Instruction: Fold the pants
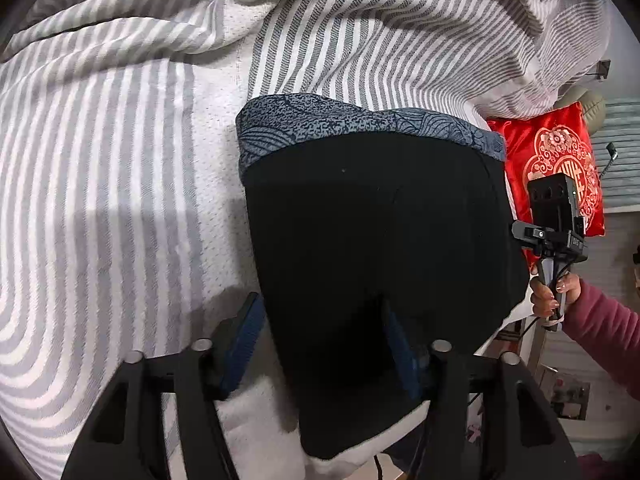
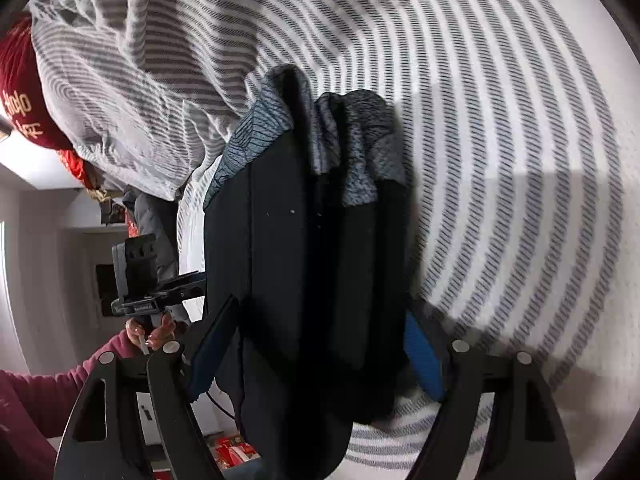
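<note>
The black pants [image 1: 376,248] with a blue patterned waistband [image 1: 320,124] lie folded on the striped bed. My left gripper [image 1: 320,344] is open, its blue-padded fingers straddling the near end of the pants. In the right wrist view the pants [image 2: 304,280] run away from me, bunched at the patterned waistband [image 2: 344,136]. My right gripper [image 2: 316,352] is open, with a finger on each side of the pants. Each gripper shows in the other's view, the right one [image 1: 554,220] and the left one [image 2: 136,276], held by hands in pink sleeves.
A grey-and-white striped bedcover [image 1: 100,184] spans the bed, with a rumpled striped blanket [image 1: 400,40] at the far side. A red embroidered cushion [image 1: 556,160] lies beyond the pants. The bed edge and room floor show at the lower right [image 1: 560,400].
</note>
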The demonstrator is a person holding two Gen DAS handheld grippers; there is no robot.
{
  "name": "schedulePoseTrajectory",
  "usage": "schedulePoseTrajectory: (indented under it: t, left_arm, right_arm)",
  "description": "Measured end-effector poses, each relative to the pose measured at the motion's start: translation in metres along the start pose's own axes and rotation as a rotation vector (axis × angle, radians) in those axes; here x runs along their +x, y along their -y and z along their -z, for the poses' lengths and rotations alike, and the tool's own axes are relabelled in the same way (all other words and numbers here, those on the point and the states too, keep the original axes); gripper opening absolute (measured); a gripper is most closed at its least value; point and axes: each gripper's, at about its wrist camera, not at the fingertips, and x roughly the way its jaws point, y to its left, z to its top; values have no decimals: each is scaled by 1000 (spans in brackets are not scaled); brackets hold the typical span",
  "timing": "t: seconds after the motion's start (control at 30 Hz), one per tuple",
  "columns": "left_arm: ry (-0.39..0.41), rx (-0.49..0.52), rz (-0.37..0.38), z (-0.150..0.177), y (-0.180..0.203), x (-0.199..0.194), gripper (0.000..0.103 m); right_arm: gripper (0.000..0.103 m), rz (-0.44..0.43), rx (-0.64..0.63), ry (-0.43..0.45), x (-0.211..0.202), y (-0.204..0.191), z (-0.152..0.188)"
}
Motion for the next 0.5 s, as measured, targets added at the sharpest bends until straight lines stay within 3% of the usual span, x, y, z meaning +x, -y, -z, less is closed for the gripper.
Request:
schedulePoseTrajectory:
  t: [0.17, 0.23, 0.33, 0.5]
  left_arm:
    - [8, 4, -16, 2, 7, 2, 63]
    - [31, 18, -23, 6, 12, -2, 61]
    - [60, 65, -50, 10, 28, -6, 51]
    - [97, 74, -72, 12, 45, -18, 44]
  right_arm:
    - [80, 49, 30, -15, 6, -8, -4]
    - [66, 62, 59, -15, 4, -10, -4]
    - [50, 58, 57, -1, -4, -17, -2]
    - [44, -21, 92, 26, -18, -28, 6]
